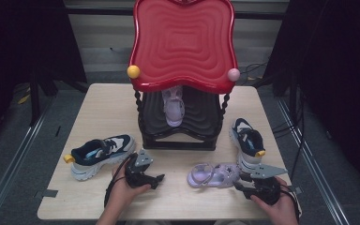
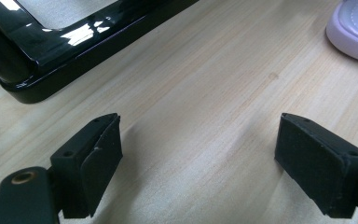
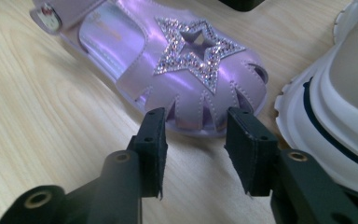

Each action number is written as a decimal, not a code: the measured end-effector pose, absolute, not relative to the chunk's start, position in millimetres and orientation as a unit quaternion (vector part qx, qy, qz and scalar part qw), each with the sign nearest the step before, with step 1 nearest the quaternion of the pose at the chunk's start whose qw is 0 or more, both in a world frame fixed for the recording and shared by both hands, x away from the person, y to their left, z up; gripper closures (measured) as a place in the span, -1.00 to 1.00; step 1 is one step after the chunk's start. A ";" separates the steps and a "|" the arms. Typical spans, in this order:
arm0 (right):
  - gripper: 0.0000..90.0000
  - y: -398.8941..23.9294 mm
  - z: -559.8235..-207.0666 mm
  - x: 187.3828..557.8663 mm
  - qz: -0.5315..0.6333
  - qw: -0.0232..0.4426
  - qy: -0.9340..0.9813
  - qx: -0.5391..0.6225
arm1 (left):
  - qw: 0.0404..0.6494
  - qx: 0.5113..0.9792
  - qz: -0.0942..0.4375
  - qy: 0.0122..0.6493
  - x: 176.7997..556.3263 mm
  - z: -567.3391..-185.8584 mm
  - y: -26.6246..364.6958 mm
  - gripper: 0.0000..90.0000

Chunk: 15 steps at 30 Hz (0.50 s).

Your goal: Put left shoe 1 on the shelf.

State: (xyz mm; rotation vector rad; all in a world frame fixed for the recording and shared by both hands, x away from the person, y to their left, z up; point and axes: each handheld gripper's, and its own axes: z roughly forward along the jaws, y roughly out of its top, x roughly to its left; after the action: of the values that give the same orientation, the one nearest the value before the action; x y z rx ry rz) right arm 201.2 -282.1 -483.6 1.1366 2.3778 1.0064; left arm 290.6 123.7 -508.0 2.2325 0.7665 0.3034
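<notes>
The shiny purple sandal with a sparkly star (image 1: 214, 175) lies on the pale wooden table (image 1: 98, 117), just before the half-closed, empty right gripper (image 3: 193, 140). The left gripper (image 2: 198, 158) is wide apart, empty. Another purple sandal (image 1: 173, 107) sits inside the red-topped black shoe rack (image 1: 183, 47).

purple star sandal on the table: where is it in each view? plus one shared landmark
High view: the purple sandal lies front right of centre, just ahead of the right gripper.
Left gripper view: its pale sole edge is at the top right corner.
Right gripper view: it spans the upper middle, toe by the jaws.
Shared landmark: the black shoe rack base.
</notes>
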 end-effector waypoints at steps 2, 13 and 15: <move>0.32 -281.6 -482.9 202.2 0.351 0.159 0.832 0.398 | 0.372 0.871 0.118 0.299 290.6 -508.1 123.7 -0.69; 0.51 -273.5 -475.2 213.3 0.340 0.174 0.837 0.392 | 0.372 0.871 0.118 0.299 290.7 -508.1 123.7 -0.69; 0.55 -272.8 -475.0 216.8 0.343 0.174 0.835 0.393 | 0.372 0.871 0.118 0.299 290.6 -508.1 123.6 -0.69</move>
State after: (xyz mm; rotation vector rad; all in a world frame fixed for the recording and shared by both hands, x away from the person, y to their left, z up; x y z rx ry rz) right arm 216.8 -272.8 -475.0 1.1138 2.3686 0.9713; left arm 290.6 123.6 -508.1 2.2322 0.7666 0.3033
